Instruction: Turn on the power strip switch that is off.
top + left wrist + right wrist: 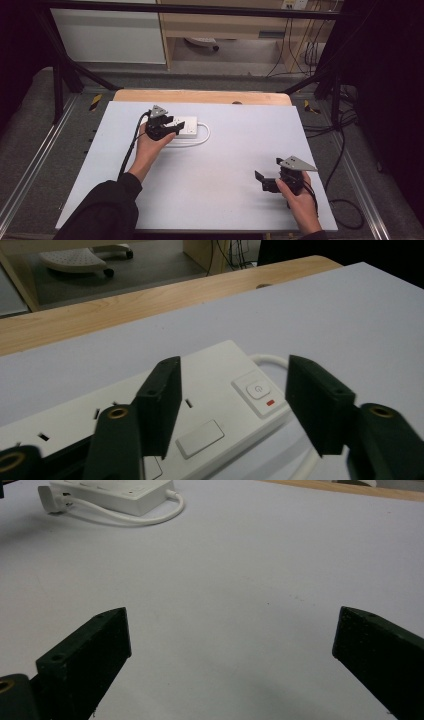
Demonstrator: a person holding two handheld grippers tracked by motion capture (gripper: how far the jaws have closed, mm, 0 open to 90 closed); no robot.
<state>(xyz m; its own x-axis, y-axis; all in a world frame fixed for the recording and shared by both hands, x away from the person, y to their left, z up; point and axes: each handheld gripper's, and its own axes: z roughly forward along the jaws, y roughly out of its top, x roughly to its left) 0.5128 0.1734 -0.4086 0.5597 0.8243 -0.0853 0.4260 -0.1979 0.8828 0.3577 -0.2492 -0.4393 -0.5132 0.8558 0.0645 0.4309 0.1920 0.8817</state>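
Observation:
A white power strip (186, 126) lies flat at the back left of the white table, its cable (202, 139) looped beside it. My left gripper (172, 126) hangs just over the strip's near end, jaws open. In the left gripper view the two black jaws (235, 372) stand apart above the strip (210, 390), by its power button (257, 389) and red mark, and nothing is pressed between them. My right gripper (262, 181) rests near the front right, open wide. The right gripper view shows its jaws (230, 625) over bare table, with the strip (115, 492) far off.
The white board (225, 165) sits on a wooden tabletop whose far edge (200, 96) shows behind it. The strip's plug (50, 495) lies at its end. Black frame bars and floor cables surround the table.

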